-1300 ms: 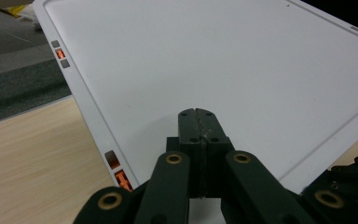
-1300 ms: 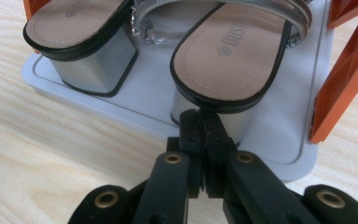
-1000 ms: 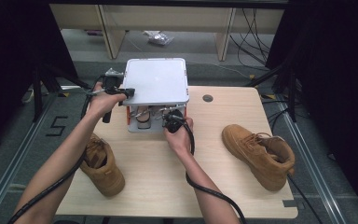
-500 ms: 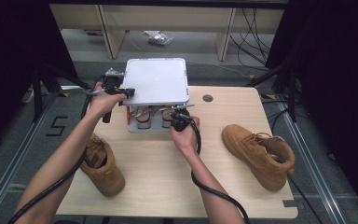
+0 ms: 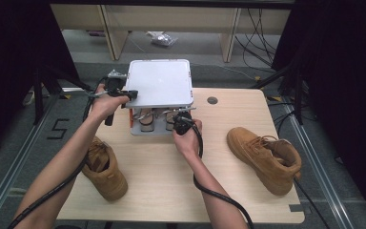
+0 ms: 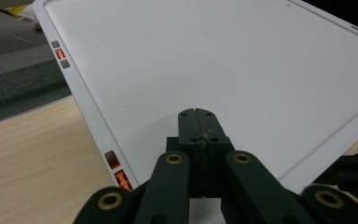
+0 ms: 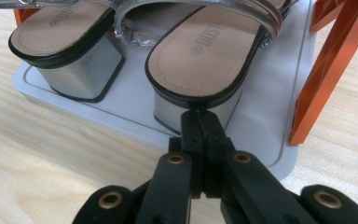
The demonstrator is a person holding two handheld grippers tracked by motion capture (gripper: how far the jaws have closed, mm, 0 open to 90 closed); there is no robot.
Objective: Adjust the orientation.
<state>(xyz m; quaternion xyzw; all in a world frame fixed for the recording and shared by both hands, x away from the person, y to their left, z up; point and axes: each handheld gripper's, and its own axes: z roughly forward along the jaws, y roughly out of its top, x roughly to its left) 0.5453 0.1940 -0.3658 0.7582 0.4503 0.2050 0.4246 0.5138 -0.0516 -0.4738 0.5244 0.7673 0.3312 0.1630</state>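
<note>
my left gripper [image 6: 198, 116], jaws pressed together, rests over the rack's white top shelf [image 6: 223, 60], while my right gripper [image 7: 198, 116], likewise pinched empty, meets the heel of the silver sandal [image 7: 200, 60] on the bottom shelf [image 7: 261, 121].

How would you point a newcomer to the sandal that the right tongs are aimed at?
Start at the white two-level rack at the far edge of the wooden table. On its lower shelf stand two block-heeled sandals, heels toward the person. Take the right-hand sandal, nearest the orange post, with the shut right tongs at its silver heel; unlike the brown boots, it is an open shoe with a tan insole.
</note>
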